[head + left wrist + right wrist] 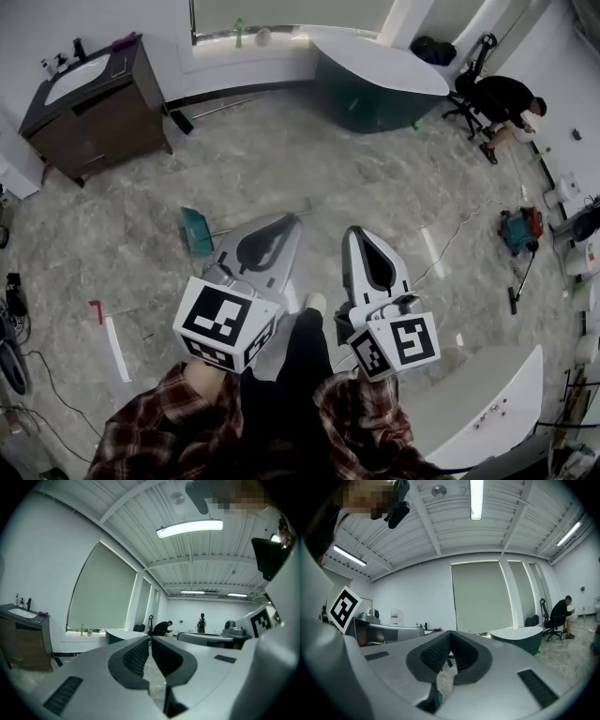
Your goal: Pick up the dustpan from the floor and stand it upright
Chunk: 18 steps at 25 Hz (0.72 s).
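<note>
Vanity (89, 112) fills the far-left corner, with its front edge facing the open floor (281, 155). A broom (183, 120) lies along the base of the back wall just right of it. Nearer the person, a white strip (117, 347) lies at the left margin of the floor.

The dustpan (197, 231) lies on the floor, teal, with bare marble round its left and far sides. Its thin handle runs rightward toward the tip of the left gripper (297, 217). The pan sits near that gripper but apart from it.

The left gripper (150, 639) is held level above the floor. Its pads meet at the tips and nothing is between them. Just beside it, a narrow gap away, the right gripper (355, 232) is also level. Its jaws (449, 633) are fully closed and empty.

Beyond both tips a wide stretch of floor lies free up to the green tub (375, 80) by the back wall. Further right, a cable (450, 244) trails across the floor to a red tool (520, 228), and a person (502, 98) sits by the right wall. A white bench (478, 403) curves in at the lower right and hems that side.
</note>
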Each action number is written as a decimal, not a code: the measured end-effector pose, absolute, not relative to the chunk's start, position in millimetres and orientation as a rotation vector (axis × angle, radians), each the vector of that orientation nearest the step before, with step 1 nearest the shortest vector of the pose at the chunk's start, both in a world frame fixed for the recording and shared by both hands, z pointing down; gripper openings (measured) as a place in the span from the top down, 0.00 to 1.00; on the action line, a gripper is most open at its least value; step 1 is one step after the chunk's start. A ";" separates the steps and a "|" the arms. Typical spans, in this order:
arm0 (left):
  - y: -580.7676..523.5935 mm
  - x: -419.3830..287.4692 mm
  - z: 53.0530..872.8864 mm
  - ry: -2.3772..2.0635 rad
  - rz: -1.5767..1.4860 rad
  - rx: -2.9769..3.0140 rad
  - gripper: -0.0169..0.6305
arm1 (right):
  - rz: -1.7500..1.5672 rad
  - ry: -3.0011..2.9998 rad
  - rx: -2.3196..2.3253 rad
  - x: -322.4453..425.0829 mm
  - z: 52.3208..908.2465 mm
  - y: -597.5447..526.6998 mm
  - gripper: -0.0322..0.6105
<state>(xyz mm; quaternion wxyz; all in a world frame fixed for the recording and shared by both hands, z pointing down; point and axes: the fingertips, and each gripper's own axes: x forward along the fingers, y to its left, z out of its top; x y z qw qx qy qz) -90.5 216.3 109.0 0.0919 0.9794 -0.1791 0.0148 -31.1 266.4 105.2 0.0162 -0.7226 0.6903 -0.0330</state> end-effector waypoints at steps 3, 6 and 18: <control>188.4 -49.3 106.1 -0.628 0.033 2.879 0.93 | -0.106 2.221 -2.186 13.7 100.3 236.2 0.93; 164.4 -5.4 100.0 -0.722 0.017 2.846 0.93 | -0.110 2.307 -2.117 59.5 93.2 207.8 0.93; 88.7 92.8 103.1 -1.103 0.001 2.661 0.93 | -0.156 2.624 -1.804 167.5 93.6 113.8 0.94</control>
